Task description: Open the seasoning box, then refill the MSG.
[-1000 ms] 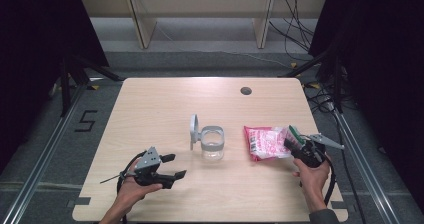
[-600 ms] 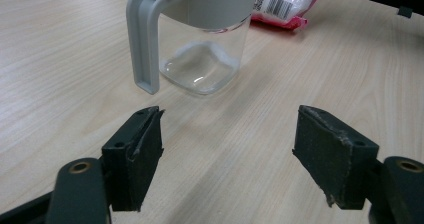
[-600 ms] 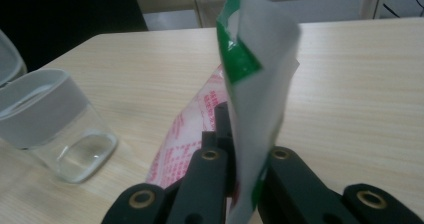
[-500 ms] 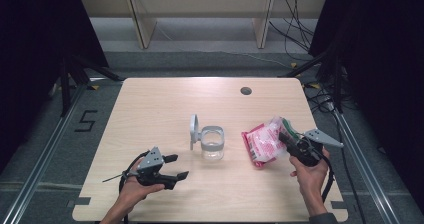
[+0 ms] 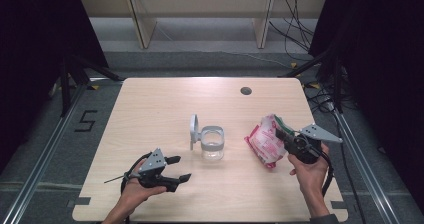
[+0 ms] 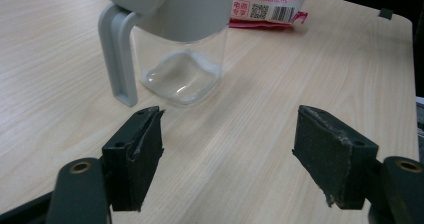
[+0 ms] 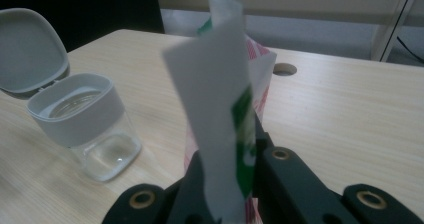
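Note:
A clear jar (image 5: 212,143) with a grey collar stands mid-table, its grey hinged lid (image 5: 193,129) flipped up to the left. The jar (image 6: 180,59) shows close ahead in the left gripper view and at left as the jar (image 7: 87,124) in the right gripper view. A red and white snack bag (image 5: 265,140) is tilted up off the table at the right; my right gripper (image 5: 286,136) is shut on its white and green top edge (image 7: 225,119). My left gripper (image 5: 180,168) rests near the front left, open with nothing between its pads (image 6: 140,154).
A round cable hole (image 5: 245,90) sits in the far right of the wooden tabletop (image 5: 165,104). Shelving legs and loose cables lie on the floor beyond the table. A dark frame post stands at each side.
The right gripper has lifted and tipped the bag from lying flat to standing up on edge, shifting a little left. The left gripper has barely moved.

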`<act>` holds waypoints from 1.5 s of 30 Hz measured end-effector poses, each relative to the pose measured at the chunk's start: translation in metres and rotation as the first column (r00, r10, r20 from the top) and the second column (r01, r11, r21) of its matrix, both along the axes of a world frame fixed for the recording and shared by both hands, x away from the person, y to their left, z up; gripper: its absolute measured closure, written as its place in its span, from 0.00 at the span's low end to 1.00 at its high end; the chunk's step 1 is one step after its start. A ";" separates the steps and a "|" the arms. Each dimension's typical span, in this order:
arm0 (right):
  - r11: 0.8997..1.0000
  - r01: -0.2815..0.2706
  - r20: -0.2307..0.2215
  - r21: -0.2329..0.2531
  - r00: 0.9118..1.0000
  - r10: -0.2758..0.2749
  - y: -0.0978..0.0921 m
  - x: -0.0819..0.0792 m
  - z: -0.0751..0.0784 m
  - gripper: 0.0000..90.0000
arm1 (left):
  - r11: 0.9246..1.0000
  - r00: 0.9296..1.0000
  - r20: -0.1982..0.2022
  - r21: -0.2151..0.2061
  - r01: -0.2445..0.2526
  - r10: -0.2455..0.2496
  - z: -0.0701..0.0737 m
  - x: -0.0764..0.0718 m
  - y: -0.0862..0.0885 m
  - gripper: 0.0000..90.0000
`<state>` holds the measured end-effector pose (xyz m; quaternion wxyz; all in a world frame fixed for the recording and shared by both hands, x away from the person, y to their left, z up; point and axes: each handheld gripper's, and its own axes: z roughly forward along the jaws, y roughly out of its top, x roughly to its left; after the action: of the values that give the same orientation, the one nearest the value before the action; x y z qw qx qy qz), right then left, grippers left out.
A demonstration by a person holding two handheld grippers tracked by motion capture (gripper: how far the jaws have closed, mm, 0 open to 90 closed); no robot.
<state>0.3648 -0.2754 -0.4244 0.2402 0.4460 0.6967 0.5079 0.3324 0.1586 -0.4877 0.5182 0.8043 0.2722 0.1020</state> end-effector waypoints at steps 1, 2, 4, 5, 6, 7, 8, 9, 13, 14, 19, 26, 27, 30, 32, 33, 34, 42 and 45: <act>1.000 0.002 -0.014 -0.001 1.000 -0.002 0.000 -0.002 0.003 1.00 | 1.000 1.000 0.000 -0.004 0.004 -0.004 0.000 -0.001 -0.001 0.30; 1.000 -0.002 0.017 -0.024 1.000 0.002 0.000 -0.001 0.005 1.00 | 1.000 1.000 0.008 0.006 0.011 -0.011 0.001 -0.001 -0.001 0.30; 1.000 -0.009 0.006 -0.004 1.000 0.010 0.001 -0.004 0.011 1.00 | 1.000 1.000 0.007 0.004 0.012 -0.012 -0.001 -0.001 -0.003 0.30; 1.000 -0.010 0.008 -0.019 1.000 0.010 0.001 -0.005 0.013 1.00 | 1.000 1.000 0.007 0.011 0.007 -0.007 -0.001 -0.001 -0.003 0.30; 1.000 -0.011 0.007 -0.013 1.000 0.011 0.001 -0.006 0.014 1.00 | 1.000 1.000 0.007 0.011 0.007 -0.007 -0.001 -0.001 -0.003 0.30; 1.000 -0.018 0.015 -0.013 1.000 0.019 0.000 -0.007 0.016 1.00 | 1.000 1.000 0.008 0.012 0.011 -0.011 -0.001 -0.001 -0.003 0.30; 0.999 -0.026 0.033 -0.031 0.999 0.027 -0.001 -0.007 0.017 1.00 | 1.000 1.000 0.004 0.013 0.003 -0.004 -0.001 -0.002 -0.004 0.30; 1.000 -0.023 0.026 -0.016 0.999 0.023 0.000 -0.008 0.018 1.00 | 1.000 1.000 0.008 0.016 0.010 -0.010 -0.002 -0.002 -0.005 0.30; 0.999 -0.034 0.038 -0.034 0.999 0.036 -0.001 -0.011 0.022 1.00 | 1.000 1.000 0.006 0.024 0.011 -0.011 -0.003 -0.004 -0.010 0.30; 0.999 -0.034 0.038 -0.034 0.999 0.036 -0.001 -0.011 0.022 1.00 | 1.000 1.000 0.006 0.024 0.011 -0.011 -0.003 -0.004 -0.010 0.30; 0.998 -0.051 0.048 -0.024 0.997 0.052 0.004 -0.016 0.031 1.00 | 0.999 0.999 0.025 0.032 0.020 -0.021 -0.001 -0.007 -0.020 0.30; 0.997 -0.081 0.071 0.000 0.994 0.080 0.014 -0.020 0.042 1.00 | 0.998 0.999 0.034 0.044 0.039 -0.040 -0.003 -0.007 -0.040 0.30; 0.996 -0.088 0.072 0.011 0.994 0.087 0.016 -0.021 0.044 1.00 | 0.998 0.998 0.038 0.055 0.044 -0.046 -0.003 -0.007 -0.047 0.30; 0.996 -0.094 0.088 0.000 0.992 0.094 0.022 -0.022 0.049 1.00 | 0.996 0.997 0.040 0.062 0.067 -0.069 -0.004 -0.006 -0.059 0.30; 0.994 -0.112 0.088 0.011 0.990 0.111 0.024 -0.023 0.051 1.00 | 0.995 0.996 0.044 0.067 0.074 -0.077 -0.004 -0.005 -0.063 0.30; 0.993 -0.116 0.099 0.002 0.988 0.116 0.027 -0.023 0.055 1.00 | 0.994 0.995 0.064 0.082 0.065 -0.070 -0.004 -0.002 -0.073 0.31; 0.993 -0.115 0.126 -0.020 0.985 0.117 0.027 -0.021 0.056 1.00 | 0.994 0.995 0.068 0.089 0.071 -0.077 -0.004 0.000 -0.077 0.31; 0.988 -0.150 0.140 -0.020 0.979 0.151 0.035 -0.021 0.065 1.00 | 0.996 0.993 0.093 0.074 0.059 -0.066 0.002 0.007 -0.105 0.32; 0.989 -0.149 0.125 -0.004 0.981 0.148 0.038 -0.021 0.067 1.00 | 0.996 0.995 0.060 0.029 0.083 -0.085 0.004 0.011 -0.112 0.32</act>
<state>0.3435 -0.2370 -0.3569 0.2437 0.3608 0.7102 0.5532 0.3436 0.0469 -0.4840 0.5196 0.8183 0.2208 0.1084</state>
